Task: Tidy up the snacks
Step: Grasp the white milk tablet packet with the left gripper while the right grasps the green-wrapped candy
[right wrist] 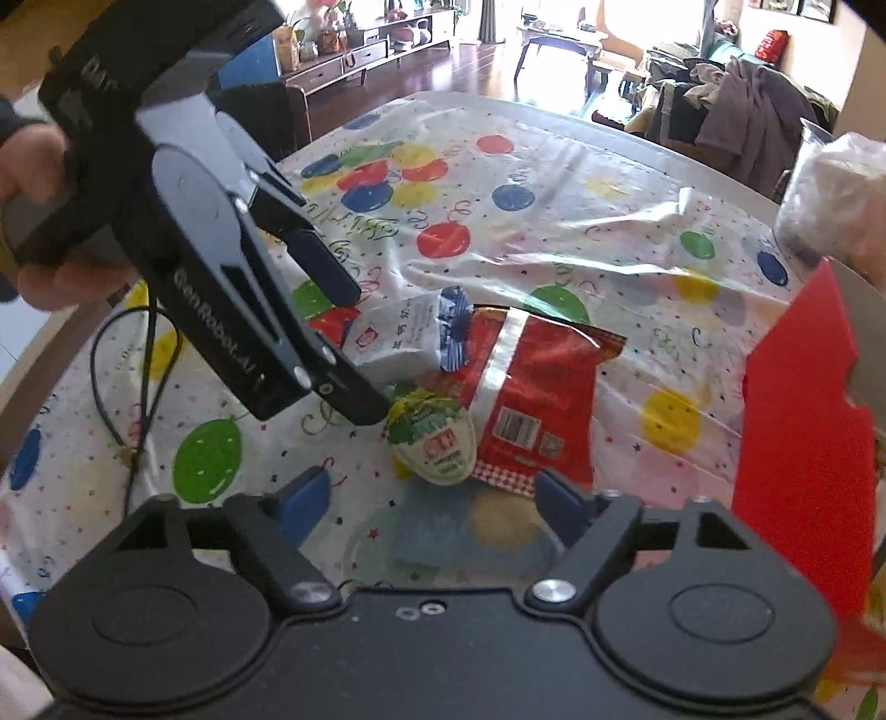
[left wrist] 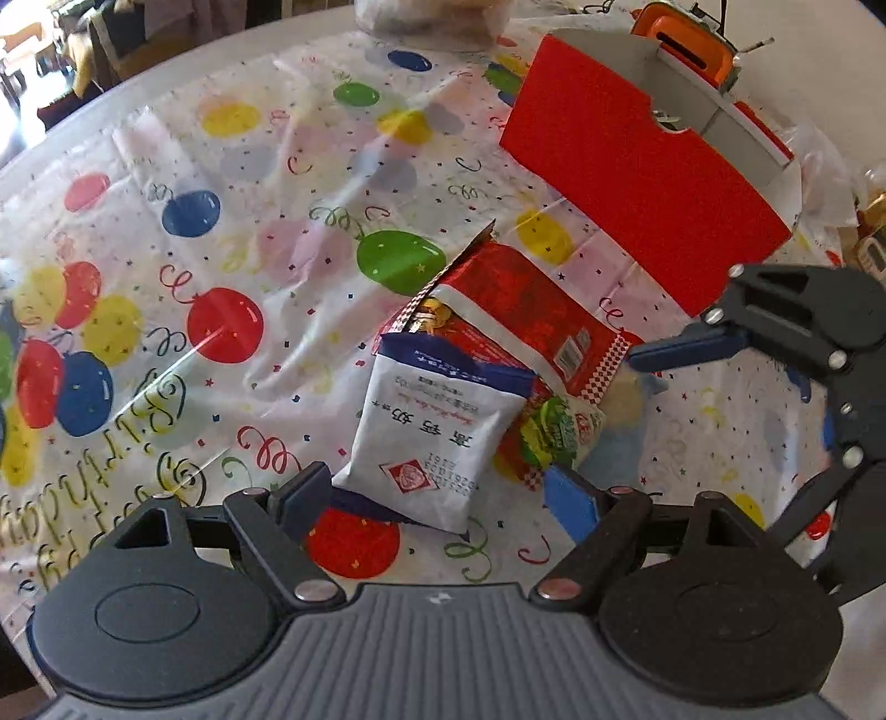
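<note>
On the balloon-print tablecloth (left wrist: pixel 221 183) lies a small heap of snacks. A white packet (left wrist: pixel 426 437) with blue ends sits between the fingers of my left gripper (left wrist: pixel 437 498), whose pads stand clear of it, so it is open. Under the packet are a red snack bag (left wrist: pixel 531 315) and a small green-and-white packet (left wrist: pixel 559 432). In the right wrist view my right gripper (right wrist: pixel 432 498) is open over a pale blue packet (right wrist: pixel 437 531), next to the green-and-white packet (right wrist: pixel 437 443) and the red bag (right wrist: pixel 531 376). My left gripper (right wrist: pixel 360 354) straddles the white packet (right wrist: pixel 398 338). A red box (left wrist: pixel 648 166) stands open behind.
The red box (right wrist: pixel 803 415) rises close to my right gripper's right side. A black cable (right wrist: pixel 127 399) trails over the cloth at the left. A clear bag (right wrist: pixel 830 183) and an orange device (left wrist: pixel 686 39) sit at the table's far side. A hand (right wrist: pixel 33 166) holds the left gripper.
</note>
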Tool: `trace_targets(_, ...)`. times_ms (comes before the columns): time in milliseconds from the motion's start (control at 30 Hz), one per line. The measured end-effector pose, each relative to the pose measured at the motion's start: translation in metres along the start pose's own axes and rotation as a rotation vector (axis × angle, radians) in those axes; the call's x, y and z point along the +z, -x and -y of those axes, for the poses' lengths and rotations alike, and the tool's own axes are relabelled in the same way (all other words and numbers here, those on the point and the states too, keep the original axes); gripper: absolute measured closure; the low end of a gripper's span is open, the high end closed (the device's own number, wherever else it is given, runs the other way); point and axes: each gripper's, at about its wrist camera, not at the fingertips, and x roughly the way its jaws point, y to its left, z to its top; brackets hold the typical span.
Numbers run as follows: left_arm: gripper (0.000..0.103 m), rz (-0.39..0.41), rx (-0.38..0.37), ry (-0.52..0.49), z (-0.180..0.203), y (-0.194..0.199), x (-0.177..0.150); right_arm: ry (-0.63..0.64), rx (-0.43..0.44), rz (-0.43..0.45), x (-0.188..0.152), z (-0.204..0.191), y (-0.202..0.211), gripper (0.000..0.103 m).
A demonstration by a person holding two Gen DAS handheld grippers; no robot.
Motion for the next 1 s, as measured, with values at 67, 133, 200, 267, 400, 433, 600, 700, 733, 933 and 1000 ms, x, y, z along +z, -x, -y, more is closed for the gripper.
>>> trace_targets(67, 0.019, 0.001, -0.007, 0.003, -0.005, -0.002, 0.002, 0.016, -0.014, -0.004, 0.003, -0.002, -0.007, 0.028)
trace_targets(133, 0.020, -0.002, -0.012, 0.009, -0.008, -0.004, 0.003, 0.029, -0.023, -0.004, 0.006, -0.004, -0.012, 0.031)
trace_targets(200, 0.020, -0.002, -0.021, 0.006, -0.010, -0.005, 0.004, 0.042, -0.030, -0.006, 0.008, -0.006, -0.015, 0.037)
trace_targets(267, 0.021, -0.003, -0.024, -0.002, -0.010, -0.007, 0.004, 0.053, -0.034, -0.011, 0.009, -0.008, -0.018, 0.041)
trace_targets(400, 0.032, -0.004, -0.025, -0.005, -0.011, -0.009, 0.004, 0.080, -0.056, -0.013, 0.010, -0.014, -0.022, 0.049)
trace_targets(433, 0.034, -0.001, -0.025, -0.006, -0.011, -0.009, 0.004, 0.087, -0.067, -0.014, 0.010, -0.015, -0.023, 0.050)
trace_targets(600, 0.045, 0.011, -0.029, -0.002, -0.012, -0.007, 0.003, 0.082, -0.087, -0.016, 0.011, -0.014, -0.024, 0.064)
trace_targets(700, 0.052, 0.019, -0.027, -0.003, -0.010, -0.005, 0.003, 0.061, -0.079, -0.017, 0.011, -0.012, -0.023, 0.072)
trace_targets(733, 0.052, 0.021, -0.023, -0.002, -0.009, -0.004, 0.003, 0.058, -0.079, -0.017, 0.011, -0.012, -0.022, 0.074)
trace_targets(933, 0.054, 0.045, -0.002, 0.019, -0.005, -0.001, 0.000, 0.014, -0.058, 0.001, 0.008, -0.009, -0.018, 0.082)
trace_targets(1000, 0.054, 0.054, 0.004, 0.037, -0.006, 0.001, -0.001, -0.006, -0.053, 0.010, 0.006, -0.006, -0.015, 0.085)
